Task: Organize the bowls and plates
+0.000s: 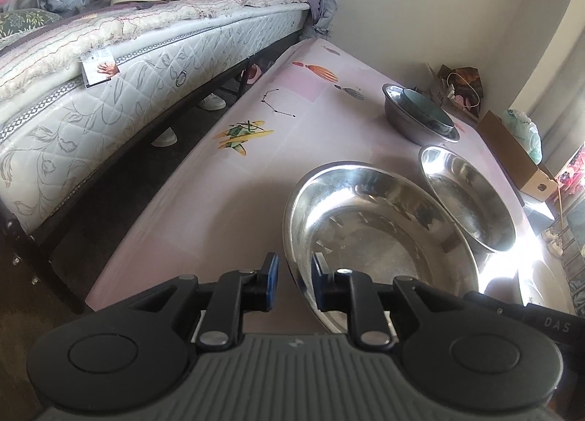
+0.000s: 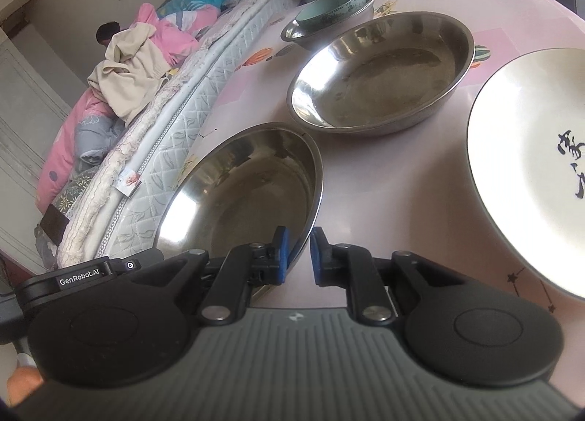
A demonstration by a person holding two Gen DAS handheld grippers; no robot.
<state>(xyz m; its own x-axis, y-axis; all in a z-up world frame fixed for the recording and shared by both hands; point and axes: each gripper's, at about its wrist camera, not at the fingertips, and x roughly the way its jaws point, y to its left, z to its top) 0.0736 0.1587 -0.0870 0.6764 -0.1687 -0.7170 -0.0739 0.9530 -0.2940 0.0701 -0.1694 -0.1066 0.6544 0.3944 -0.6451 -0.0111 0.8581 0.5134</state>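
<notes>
Together, the left tool (image 1: 294, 280) and right tool (image 2: 299, 253) each straddle the rim of a steel bowl (image 2: 241, 187) on the pink worktop (image 2: 384, 172), pads slightly apart, not clamping, beside a second steel bowl (image 2: 380, 70).

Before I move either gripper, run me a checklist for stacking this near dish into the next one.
1. Left gripper straddles the near dish rim: ok.
2. Left pads clamped on that rim: not ok, a gap shows.
3. Right gripper straddles the same rim: ok.
4. Right pads clamped: not ok, the outer pad stands clear of the rim.
5. Second dish empty to receive it: ok.
6. Near dish lying flat on the table: cannot tell.
</notes>
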